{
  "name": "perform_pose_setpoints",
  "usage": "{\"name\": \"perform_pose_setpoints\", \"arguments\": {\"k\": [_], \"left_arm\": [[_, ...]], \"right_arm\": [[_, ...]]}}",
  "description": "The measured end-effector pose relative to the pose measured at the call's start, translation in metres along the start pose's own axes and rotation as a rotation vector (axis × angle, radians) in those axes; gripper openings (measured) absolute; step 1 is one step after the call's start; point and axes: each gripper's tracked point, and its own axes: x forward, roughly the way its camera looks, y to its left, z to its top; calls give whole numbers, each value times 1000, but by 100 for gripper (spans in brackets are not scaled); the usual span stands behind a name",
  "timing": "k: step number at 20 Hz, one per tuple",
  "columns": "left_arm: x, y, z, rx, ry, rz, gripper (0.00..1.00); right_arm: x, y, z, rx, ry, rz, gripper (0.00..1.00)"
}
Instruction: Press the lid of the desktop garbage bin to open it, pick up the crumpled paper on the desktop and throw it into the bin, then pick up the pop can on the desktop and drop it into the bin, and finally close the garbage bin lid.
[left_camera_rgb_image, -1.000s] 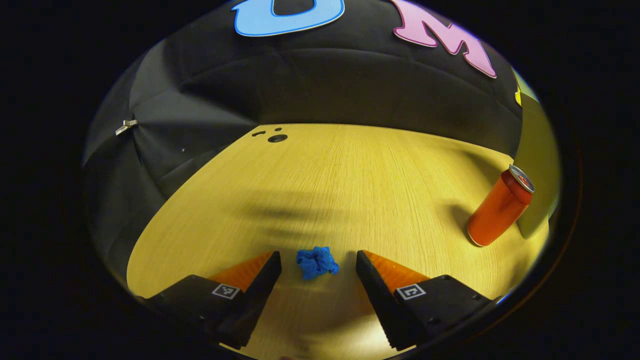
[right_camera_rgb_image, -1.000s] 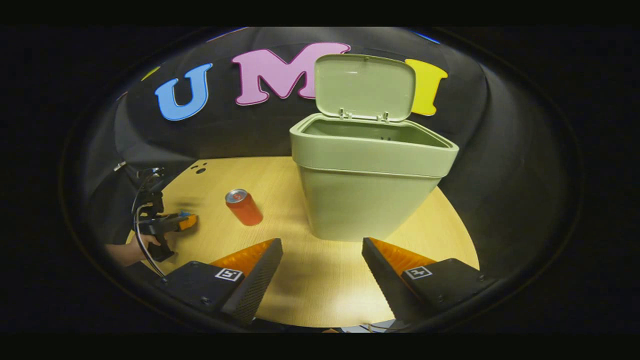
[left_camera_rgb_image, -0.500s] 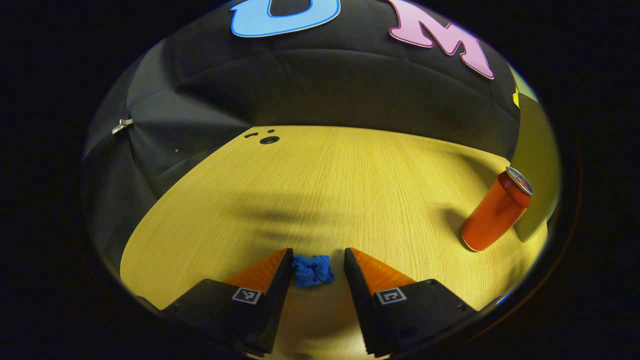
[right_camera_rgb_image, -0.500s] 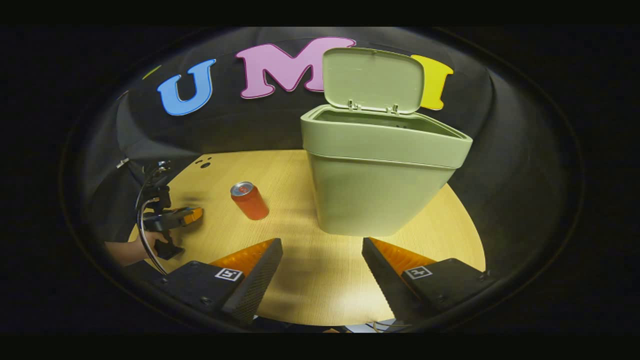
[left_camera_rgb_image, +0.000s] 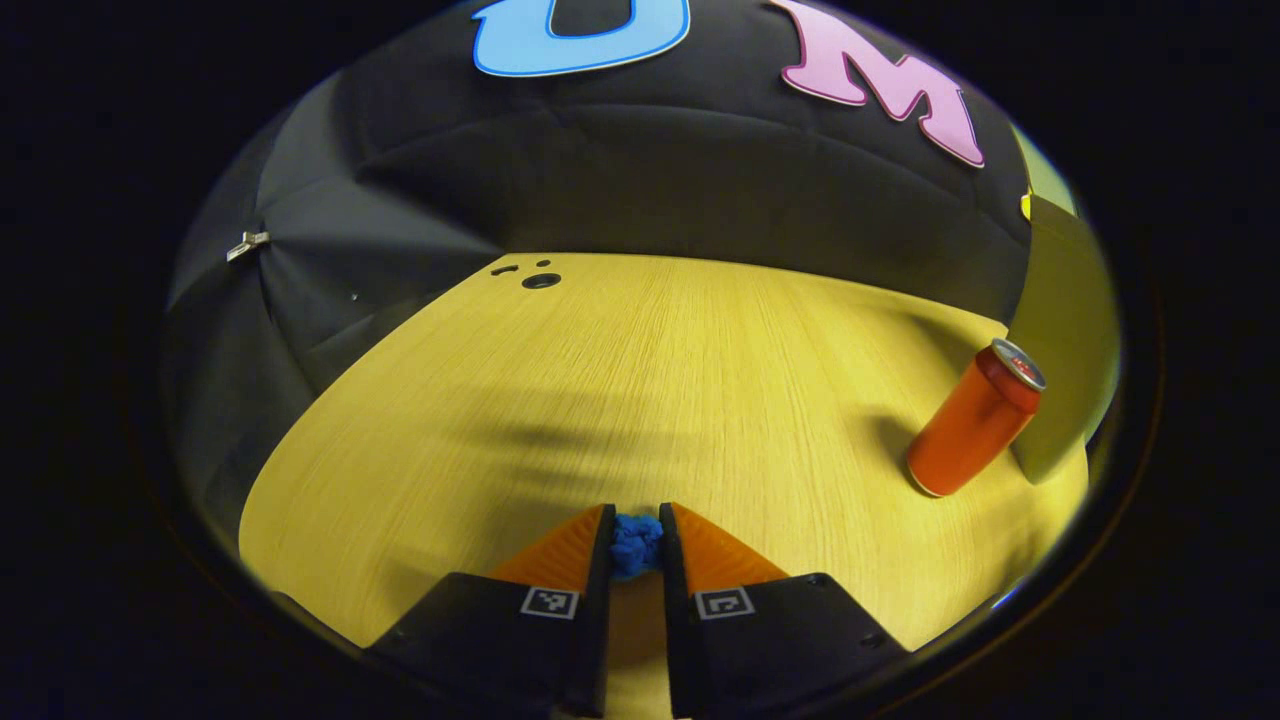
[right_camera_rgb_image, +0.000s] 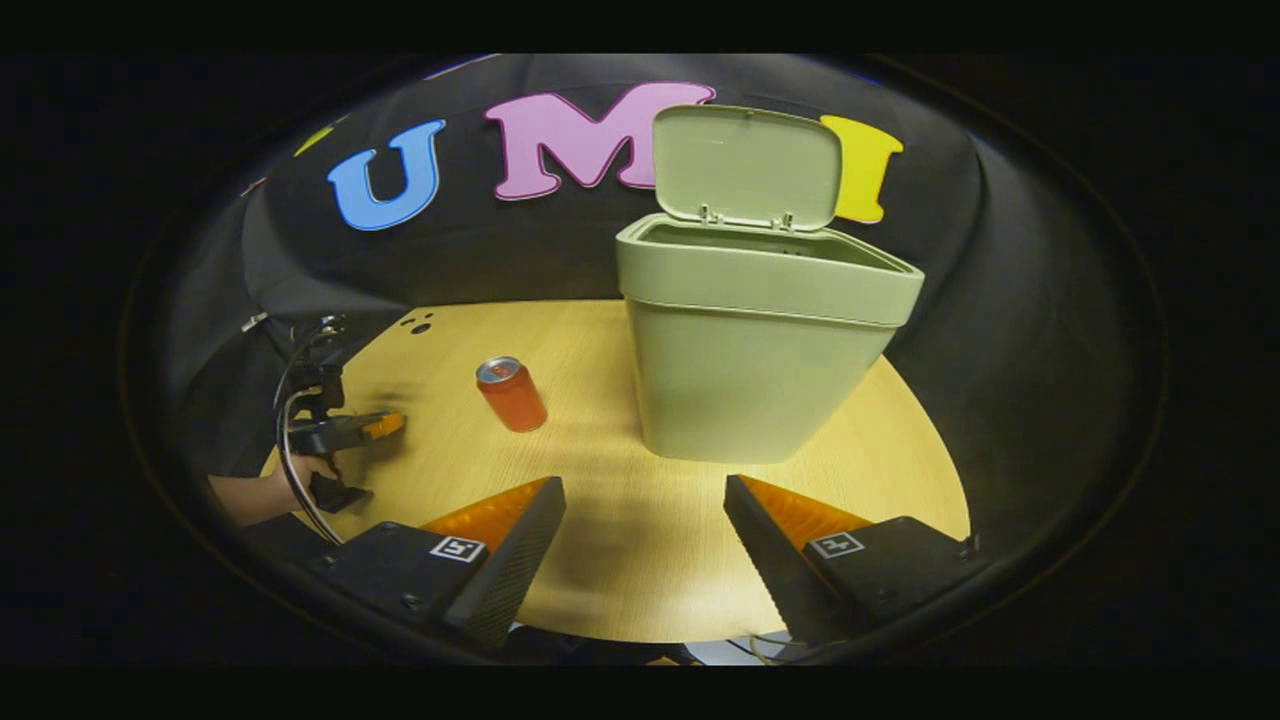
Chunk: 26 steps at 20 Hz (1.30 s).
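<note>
The left gripper (left_camera_rgb_image: 636, 545) is pinched on the blue paper (left_camera_rgb_image: 636, 541), low over the table (left_camera_rgb_image: 640, 380) — the can (left_camera_rgb_image: 972, 422) is seen upright off to its right, beside the bin (left_camera_rgb_image: 1068, 330). The right gripper (right_camera_rgb_image: 645, 525) is held spread with nothing between its fingers; ahead of it the bin stands with its lid (right_camera_rgb_image: 748, 165) raised.

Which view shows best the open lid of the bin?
The right gripper view: the lid stands upright above the bin, fully visible. The left gripper view gives just a green strip of the bin behind the can.
</note>
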Motion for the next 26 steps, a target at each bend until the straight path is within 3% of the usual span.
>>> {"name": "perform_pose_setpoints", "arguments": {"k": [5, 7, 14, 21, 26], "left_arm": [[-54, -5, 25, 45, -74, -64, 31], [-82, -3, 31, 79, -81, -82, 25], [-166, -34, 81, 144, -199, -244, 31], [-211, -116, 161, 218, -324, -359, 28], [-222, -206, 196, 241, -380, -453, 30]], "right_arm": [[-19, 18, -11, 4, -25, 18, 100], [-29, 23, -19, 5, -36, 13, 100], [-61, 24, -45, 56, -55, -40, 100], [-54, -7, -34, 103, -79, -48, 100], [-40, -44, -21, 106, -94, -28, 100]]}}
